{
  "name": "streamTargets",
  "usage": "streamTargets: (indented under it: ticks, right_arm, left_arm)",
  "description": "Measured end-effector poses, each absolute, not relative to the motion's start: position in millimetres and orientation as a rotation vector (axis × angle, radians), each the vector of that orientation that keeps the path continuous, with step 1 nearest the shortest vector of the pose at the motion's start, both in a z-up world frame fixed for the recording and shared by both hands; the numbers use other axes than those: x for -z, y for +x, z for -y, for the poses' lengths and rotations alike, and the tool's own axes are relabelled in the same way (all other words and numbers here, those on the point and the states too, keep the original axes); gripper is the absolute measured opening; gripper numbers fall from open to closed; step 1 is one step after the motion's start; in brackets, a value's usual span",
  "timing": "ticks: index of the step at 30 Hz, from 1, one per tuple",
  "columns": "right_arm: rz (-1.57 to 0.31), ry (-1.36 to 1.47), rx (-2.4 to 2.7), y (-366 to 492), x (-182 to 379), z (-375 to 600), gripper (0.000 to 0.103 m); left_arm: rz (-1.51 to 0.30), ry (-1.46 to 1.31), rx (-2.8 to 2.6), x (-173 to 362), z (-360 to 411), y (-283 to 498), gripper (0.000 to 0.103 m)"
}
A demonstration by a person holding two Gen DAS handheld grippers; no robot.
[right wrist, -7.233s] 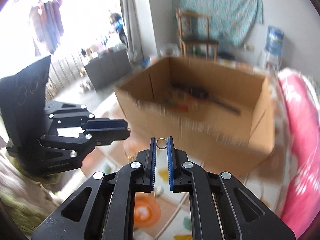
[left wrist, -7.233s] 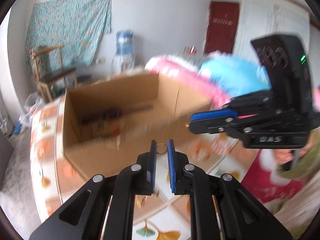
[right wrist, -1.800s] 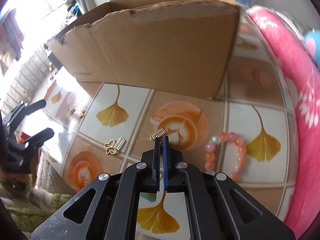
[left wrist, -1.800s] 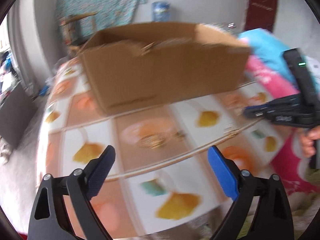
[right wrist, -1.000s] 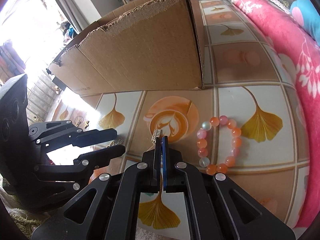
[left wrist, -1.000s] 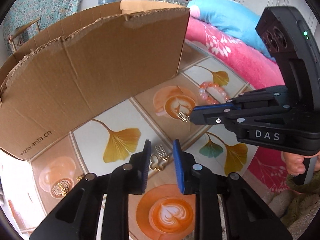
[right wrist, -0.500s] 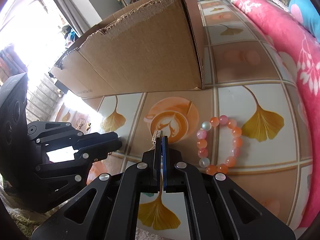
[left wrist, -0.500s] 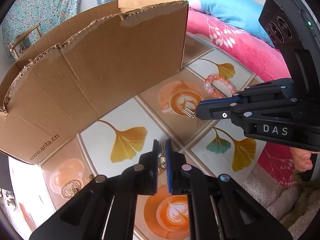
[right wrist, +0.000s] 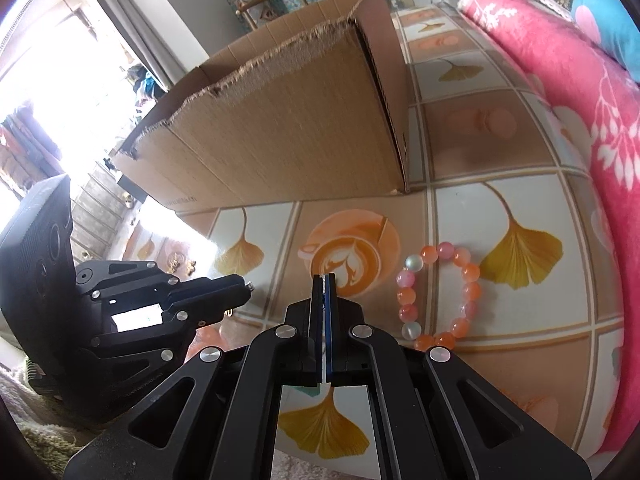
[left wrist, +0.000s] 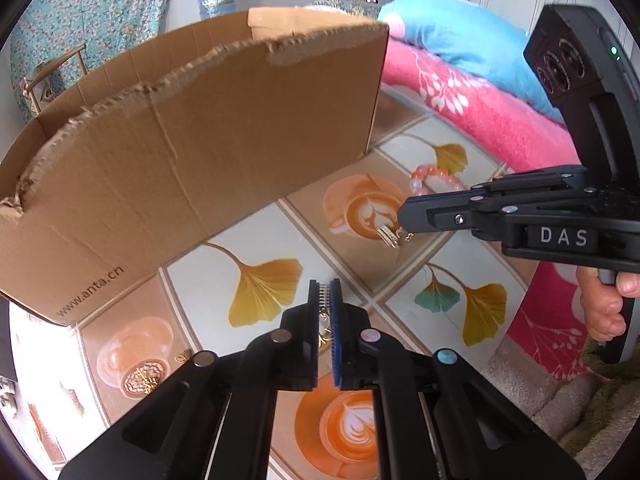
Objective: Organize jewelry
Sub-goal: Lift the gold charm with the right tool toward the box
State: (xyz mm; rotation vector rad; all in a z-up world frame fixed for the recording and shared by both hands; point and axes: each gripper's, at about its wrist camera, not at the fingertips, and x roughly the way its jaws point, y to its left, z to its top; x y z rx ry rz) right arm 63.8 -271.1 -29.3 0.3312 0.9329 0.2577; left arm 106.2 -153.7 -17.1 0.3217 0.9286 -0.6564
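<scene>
My left gripper (left wrist: 325, 286) is shut on a gold earring (left wrist: 325, 300) with a comb-like bar, held above the tiled table (left wrist: 280, 232). My right gripper (right wrist: 324, 278) is shut on a matching gold earring (left wrist: 389, 236), which shows at its tip in the left wrist view; in the right wrist view the jaws hide it. The left gripper (right wrist: 244, 290) shows at the left in the right wrist view. An open cardboard box (left wrist: 192, 148) stands behind both. A pink and orange bead bracelet (right wrist: 440, 294) lies on the table right of my right gripper.
A round gold ornament (left wrist: 142, 378) and a small gold piece (left wrist: 182, 356) lie on the table at the left. A pink blanket (left wrist: 480, 108) and blue pillow (left wrist: 452, 36) lie to the right. A shaggy rug (left wrist: 560, 396) lies below the table's edge.
My left gripper came down open, closed on the earring lying on the table and has lifted it. My right gripper stays shut on its earring and has risen slightly.
</scene>
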Motion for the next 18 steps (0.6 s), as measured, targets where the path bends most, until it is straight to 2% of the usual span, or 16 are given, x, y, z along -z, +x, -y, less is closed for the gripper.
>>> streamTargets:
  ticks: [18]
  right_arm:
    - [-0.827, 0.347, -0.276, 63.3, -16.3, 272.4, 0.000]
  left_arm:
    - [-0.824, 0.135, 0.617, -35.6, 102.5, 106.0, 0.004]
